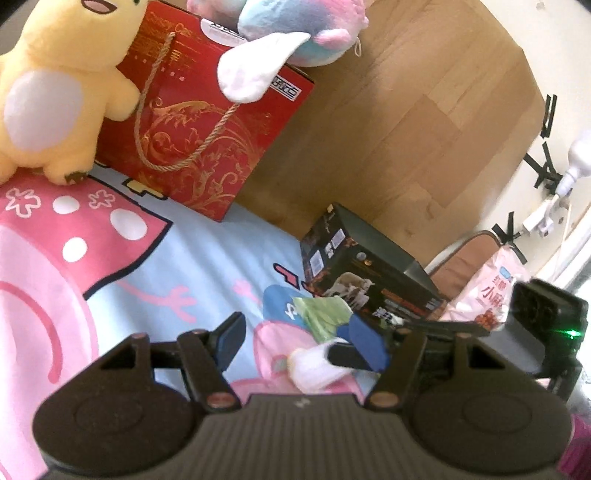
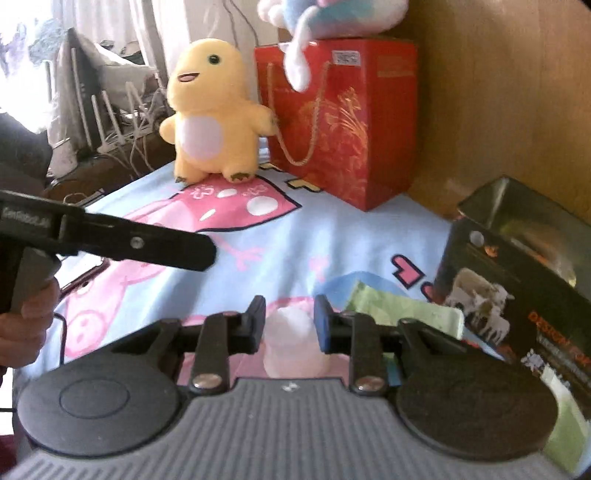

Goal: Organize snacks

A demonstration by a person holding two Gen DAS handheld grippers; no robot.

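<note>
A small white snack packet (image 2: pixel 291 343) lies on the cartoon blanket (image 2: pixel 332 236). My right gripper (image 2: pixel 290 321) has it between its pads, which close on its sides. In the left wrist view the same white packet (image 1: pixel 314 369) shows with a finger of the right gripper (image 1: pixel 347 356) on it. My left gripper (image 1: pixel 299 343) stands open just above and left of the packet, holding nothing. A green packet (image 1: pixel 325 314) (image 2: pixel 406 310) lies beside a black box (image 1: pixel 369 273) (image 2: pixel 517 288). In the right wrist view a hand (image 2: pixel 26 325) holds the left gripper (image 2: pixel 199 254).
A red gift bag (image 1: pixel 207 122) (image 2: pixel 343 122) stands at the back against a wooden panel (image 1: pixel 424 110), with a pastel plush (image 1: pixel 291 33) on top. A yellow plush (image 1: pixel 59 88) (image 2: pixel 210 110) stands left of it. A pink snack bag (image 1: pixel 487 291) leans behind the black box.
</note>
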